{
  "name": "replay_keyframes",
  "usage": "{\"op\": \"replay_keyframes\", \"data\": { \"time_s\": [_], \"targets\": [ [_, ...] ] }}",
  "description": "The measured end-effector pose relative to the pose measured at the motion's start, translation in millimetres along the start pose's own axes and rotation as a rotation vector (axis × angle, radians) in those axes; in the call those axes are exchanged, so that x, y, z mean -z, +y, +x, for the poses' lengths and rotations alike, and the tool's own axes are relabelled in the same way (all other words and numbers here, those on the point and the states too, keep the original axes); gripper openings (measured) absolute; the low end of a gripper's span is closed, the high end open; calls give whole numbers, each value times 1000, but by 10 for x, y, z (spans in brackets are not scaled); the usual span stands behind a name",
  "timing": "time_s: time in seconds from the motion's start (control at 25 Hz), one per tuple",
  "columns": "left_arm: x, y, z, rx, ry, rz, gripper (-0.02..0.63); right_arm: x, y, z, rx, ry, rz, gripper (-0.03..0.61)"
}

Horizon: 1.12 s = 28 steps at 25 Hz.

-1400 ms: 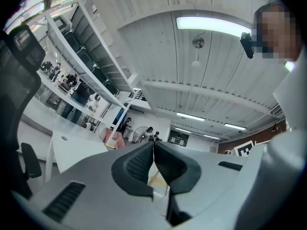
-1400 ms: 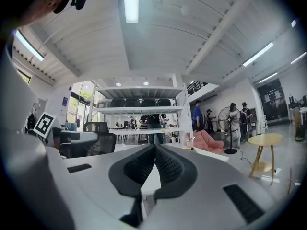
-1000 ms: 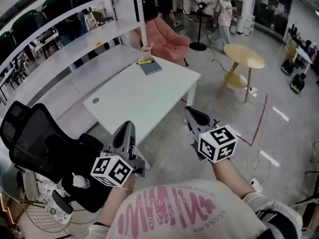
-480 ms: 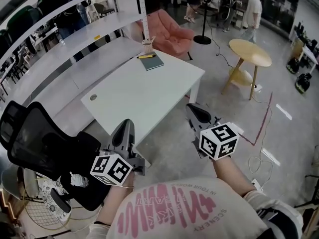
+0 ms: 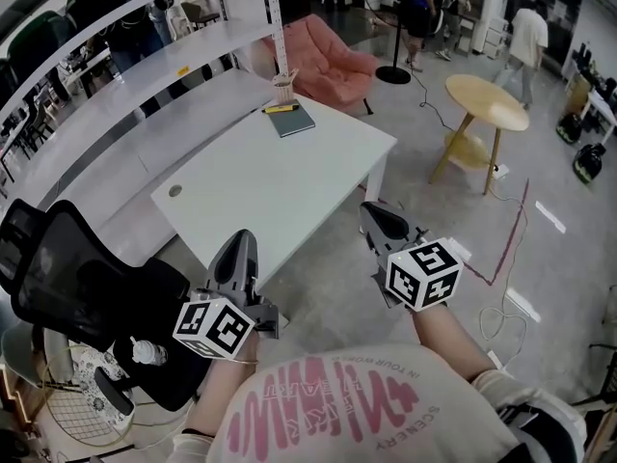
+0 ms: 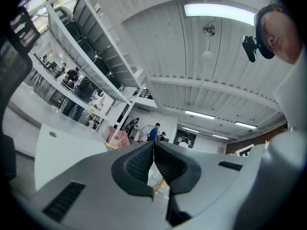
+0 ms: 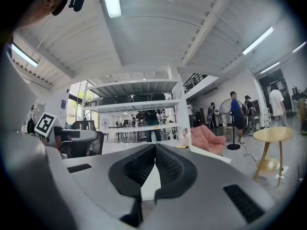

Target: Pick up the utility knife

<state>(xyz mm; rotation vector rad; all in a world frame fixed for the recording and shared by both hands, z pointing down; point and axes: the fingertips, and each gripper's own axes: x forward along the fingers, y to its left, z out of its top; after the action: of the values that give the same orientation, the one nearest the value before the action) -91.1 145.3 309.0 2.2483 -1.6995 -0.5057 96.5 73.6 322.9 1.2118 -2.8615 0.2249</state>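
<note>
The yellow utility knife (image 5: 281,108) lies on a dark notebook (image 5: 293,121) at the far end of the white table (image 5: 280,191). It also shows small and far off as the knife (image 7: 181,147) in the right gripper view. My left gripper (image 5: 240,243) hovers at the table's near edge, shut with nothing between its pads. My right gripper (image 5: 372,216) is held off the table's right corner over the floor, also shut and empty. Both point toward the far end, well short of the knife. The jaws meet in the left gripper (image 6: 153,145) and right gripper (image 7: 155,148) views.
A cup of pens (image 5: 282,87) stands behind the notebook. White shelving (image 5: 145,66) runs along the table's left. A black office chair (image 5: 77,278) sits at the near left. A pink seat (image 5: 328,61), a round wooden table (image 5: 487,104) and walking people are beyond.
Both grippers stay shut and keep their places in the head view. The view has swung slightly, so the table's right corner sits a bit further right. People at the back have walked on.
</note>
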Motion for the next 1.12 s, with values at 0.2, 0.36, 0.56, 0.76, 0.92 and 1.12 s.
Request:
{"op": "replay_keyframes", "data": {
  "time_s": [0.2,0.36,0.56,0.76,0.92,1.12],
  "targets": [
    [170,-7,69,-4,23,-40,26,72,-136,-46,13,11,6,15],
    [217,-23,66,-2,47,-41,26,113,-183,-100,29,23,23,15],
    [253,57,170,-7,59,-64,26,154,-231,-75,42,35,21,15],
    [284,106,426,12,73,-47,26,175,-442,3,72,42,26,15],
    [293,311,776,17,79,-50,26,185,-640,286,92,51,29,15],
    [346,491,1334,40,111,-60,26,149,-904,772,88,57,58,15]
  ]
}}
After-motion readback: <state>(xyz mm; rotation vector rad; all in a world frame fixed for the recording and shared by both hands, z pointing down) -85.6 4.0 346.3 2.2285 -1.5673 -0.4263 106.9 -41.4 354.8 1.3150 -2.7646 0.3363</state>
